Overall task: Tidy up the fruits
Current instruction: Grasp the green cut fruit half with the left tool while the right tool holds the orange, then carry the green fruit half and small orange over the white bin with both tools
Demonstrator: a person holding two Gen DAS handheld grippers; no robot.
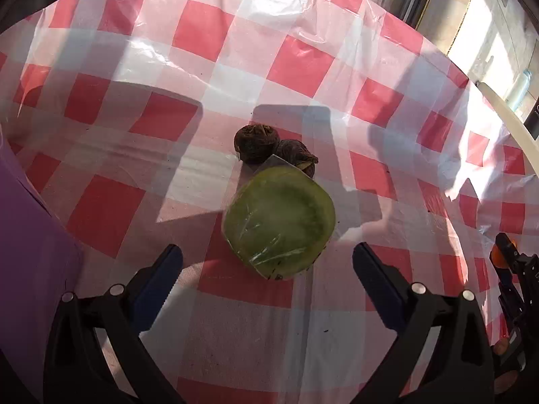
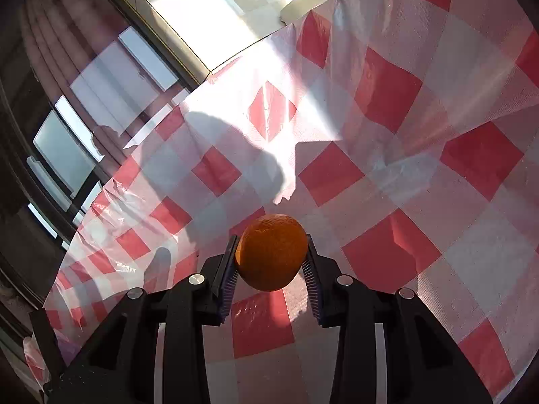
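Right gripper (image 2: 271, 262) is clamped on the orange (image 2: 271, 252), pads at its widest sides, fruit clear of the cloth (image 2: 387, 107): light, firm, dimpled skin, should hold. Left gripper (image 1: 267, 266) hangs spread wide before the wrapped green fruit (image 1: 279, 227) lying on the cloth; film looks slippery, so take its broad flanks.

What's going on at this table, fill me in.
A person is sorting fruit with a handheld gripper in each hand. The right gripper is shut on an orange, held above the red-checked tablecloth. The left gripper is open and empty, pointed at a plastic-wrapped green fruit lying on the cloth, with two dark brown fruits just behind it. Nothing else is being handled.
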